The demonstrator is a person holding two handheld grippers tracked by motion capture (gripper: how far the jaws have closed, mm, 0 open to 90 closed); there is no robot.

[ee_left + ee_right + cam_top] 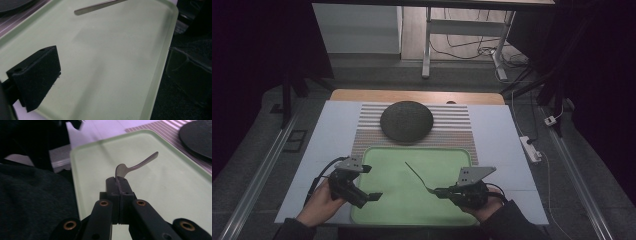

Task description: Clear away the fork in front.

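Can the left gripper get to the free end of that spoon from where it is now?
Probably yes. The left gripper is open over the green tray, and the spoon juts out from the right gripper with bare tray between them.

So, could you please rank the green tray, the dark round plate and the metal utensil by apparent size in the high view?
1. Green tray
2. Dark round plate
3. Metal utensil, held by the right gripper

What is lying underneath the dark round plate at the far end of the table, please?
The dark round plate rests on a striped mat, whose stripes show on both sides of it. The mat under the plate's middle is covered and cannot be seen.
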